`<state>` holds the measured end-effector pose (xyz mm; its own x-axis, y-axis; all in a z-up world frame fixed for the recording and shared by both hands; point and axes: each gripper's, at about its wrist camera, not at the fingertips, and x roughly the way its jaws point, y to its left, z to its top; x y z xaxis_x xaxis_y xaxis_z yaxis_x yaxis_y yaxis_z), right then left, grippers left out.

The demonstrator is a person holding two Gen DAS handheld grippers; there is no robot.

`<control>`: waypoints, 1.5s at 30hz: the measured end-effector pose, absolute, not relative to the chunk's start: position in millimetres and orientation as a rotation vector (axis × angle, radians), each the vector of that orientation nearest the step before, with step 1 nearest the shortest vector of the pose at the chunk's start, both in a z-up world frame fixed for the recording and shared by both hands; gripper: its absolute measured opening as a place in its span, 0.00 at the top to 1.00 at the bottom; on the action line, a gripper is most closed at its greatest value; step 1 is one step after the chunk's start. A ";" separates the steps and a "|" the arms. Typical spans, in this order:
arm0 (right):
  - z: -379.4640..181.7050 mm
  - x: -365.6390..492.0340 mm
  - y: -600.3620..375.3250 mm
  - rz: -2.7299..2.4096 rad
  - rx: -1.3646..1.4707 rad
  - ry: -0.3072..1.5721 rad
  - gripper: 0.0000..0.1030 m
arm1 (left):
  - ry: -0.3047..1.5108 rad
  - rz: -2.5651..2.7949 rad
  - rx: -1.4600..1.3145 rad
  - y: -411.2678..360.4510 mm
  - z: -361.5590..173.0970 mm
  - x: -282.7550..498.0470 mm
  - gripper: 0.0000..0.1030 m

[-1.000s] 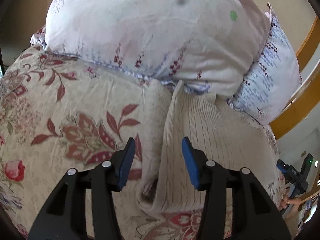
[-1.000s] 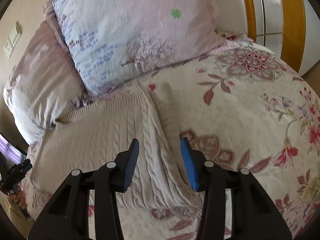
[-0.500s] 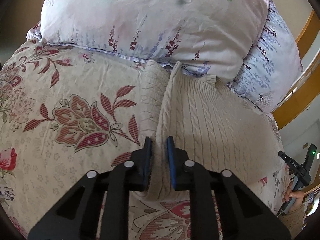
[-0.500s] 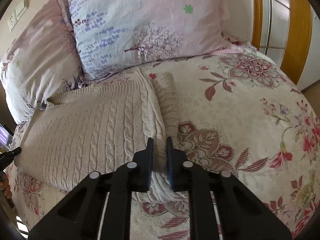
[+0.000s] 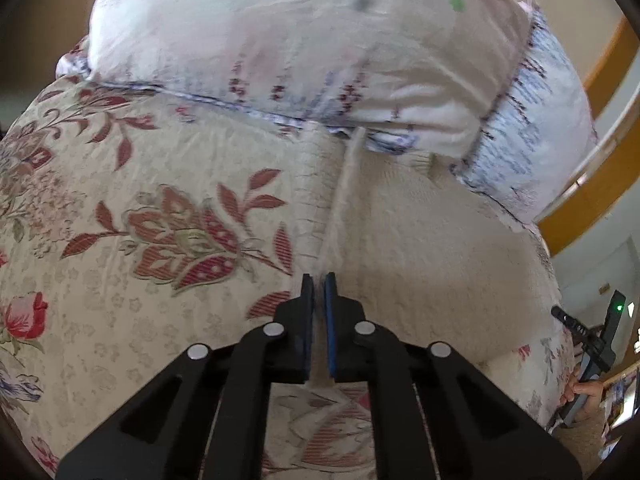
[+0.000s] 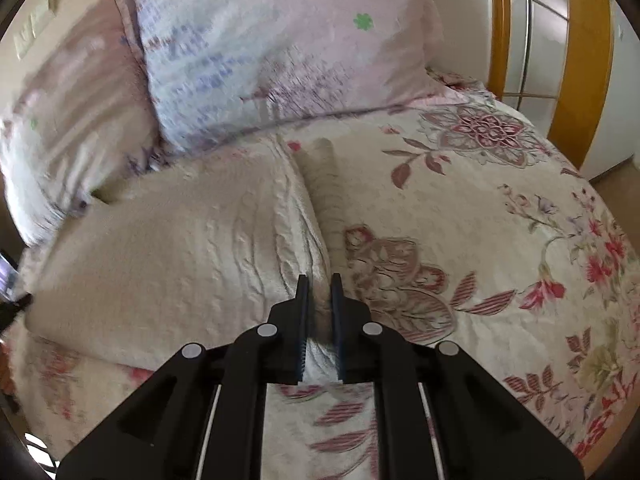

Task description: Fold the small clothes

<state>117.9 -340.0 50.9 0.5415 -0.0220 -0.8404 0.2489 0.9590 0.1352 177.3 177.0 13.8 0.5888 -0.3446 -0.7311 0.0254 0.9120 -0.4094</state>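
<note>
A cream cable-knit sweater (image 5: 432,248) lies on a floral bedspread, its top end against the pillows. My left gripper (image 5: 319,280) is shut on the sweater's left bottom edge, beside the folded-under sleeve (image 5: 316,184). In the right wrist view the same sweater (image 6: 180,256) spreads to the left, and my right gripper (image 6: 319,280) is shut on its right bottom edge, next to the other sleeve (image 6: 326,184). Both views are blurred by motion.
The floral bedspread (image 5: 120,240) (image 6: 480,240) covers the bed. Two pale floral pillows (image 5: 300,40) (image 6: 280,40) stand at the head. A wooden frame (image 6: 580,60) rises at the right. A person's hand with a device (image 5: 584,364) shows at the bed's far side.
Both grippers went from open to shut on the sweater's bottom edges. They now move with the cloth, and the views have blurred.
</note>
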 end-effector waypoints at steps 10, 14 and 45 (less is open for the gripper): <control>72.8 115.9 -331.2 -0.199 0.268 0.926 0.55 | 0.857 -0.213 -0.422 183.9 27.7 171.4 0.70; 86.7 124.5 -303.0 -0.114 0.215 0.884 0.50 | 0.806 -0.259 -0.362 159.4 45.6 169.8 0.47; 58.2 174.5 -205.5 0.020 0.109 1.002 0.26 | 0.918 -0.281 -0.508 168.0 29.3 211.0 0.31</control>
<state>174.5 -205.5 58.2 0.5389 0.0669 -0.8397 0.0330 0.9944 0.1004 211.0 168.0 29.3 0.5829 -0.4401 -0.6830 0.0181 0.8474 -0.5306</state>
